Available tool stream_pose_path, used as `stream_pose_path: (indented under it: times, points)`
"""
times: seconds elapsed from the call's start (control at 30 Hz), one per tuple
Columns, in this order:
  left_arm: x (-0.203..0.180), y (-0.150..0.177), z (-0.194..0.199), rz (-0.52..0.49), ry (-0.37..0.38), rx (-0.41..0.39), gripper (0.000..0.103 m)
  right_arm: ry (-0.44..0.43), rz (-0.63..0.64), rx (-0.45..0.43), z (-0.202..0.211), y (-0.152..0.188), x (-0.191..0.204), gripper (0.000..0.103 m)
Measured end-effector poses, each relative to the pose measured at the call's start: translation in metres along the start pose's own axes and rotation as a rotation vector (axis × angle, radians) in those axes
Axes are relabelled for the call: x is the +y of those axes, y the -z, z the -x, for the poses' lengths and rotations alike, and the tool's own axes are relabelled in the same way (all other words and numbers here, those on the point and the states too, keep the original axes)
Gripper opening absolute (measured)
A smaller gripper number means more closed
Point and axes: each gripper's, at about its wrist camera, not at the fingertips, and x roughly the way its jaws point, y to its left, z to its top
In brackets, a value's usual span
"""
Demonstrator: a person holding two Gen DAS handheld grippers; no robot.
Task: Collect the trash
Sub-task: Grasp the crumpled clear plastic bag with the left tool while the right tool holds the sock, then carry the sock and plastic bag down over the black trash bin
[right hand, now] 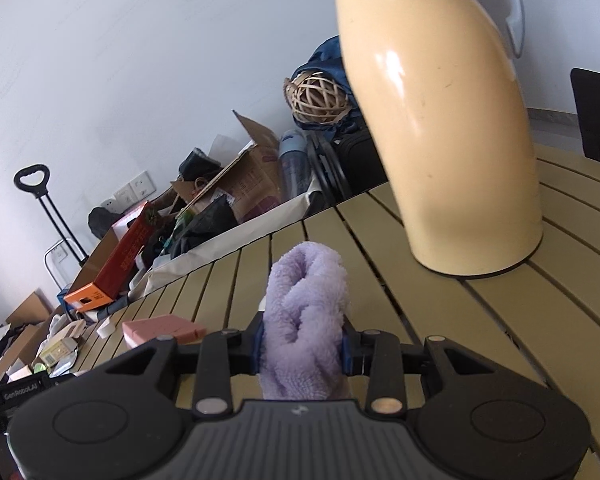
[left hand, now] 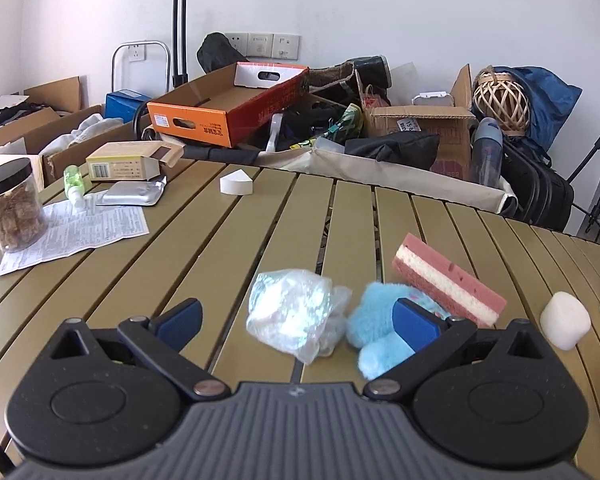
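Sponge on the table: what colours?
Pink with a white middle layer; clearest in the left wrist view.

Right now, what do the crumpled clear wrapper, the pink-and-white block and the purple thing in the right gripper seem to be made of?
Crumpled wrapper: thin clear plastic film, glossy, with creases and glare.
Pink-and-white block: looks like layered sponge foam, matte, with small pores on its pink face.
Purple thing, pinched in the right gripper: soft terry or fleece cloth, fuzzy and folded; the exact fibre is unclear.
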Motion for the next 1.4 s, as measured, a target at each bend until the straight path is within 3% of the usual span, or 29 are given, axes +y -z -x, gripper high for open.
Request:
stream_pose_path:
  times: [0.27, 0.43, 0.53, 0.6, 0.77, 1.4]
  points:
    - [0.000, -0.005, -0.037, 0.032, -0.059, 0.080, 0.102, 0.007, -0.028, -0.015, 0.001, -0.004, -0.011, 0.033]
    - [0.008, -0.004, -0.049, 0.082, -0.056, 0.108, 0.093, 0.002, -0.030, -0.014, 0.000, -0.003, -0.012, 0.033]
    - [0.014, -0.003, -0.054, 0.113, -0.047, 0.129, 0.079, 0.000, -0.031, -0.015, 0.001, -0.004, -0.012, 0.033]
    - [0.017, -0.002, -0.056, 0.133, -0.028, 0.150, 0.060, 0.000, -0.032, -0.015, 0.001, -0.004, -0.012, 0.033]
    - [0.022, 0.000, -0.050, 0.140, -0.020, 0.125, 0.048, -0.003, -0.032, -0.016, 0.003, -0.004, -0.012, 0.033]
    - [0.008, 0.003, 0.021, 0.042, 0.004, 0.008, 0.048, -0.064, -0.003, -0.018, 0.019, -0.001, 0.000, 0.033]
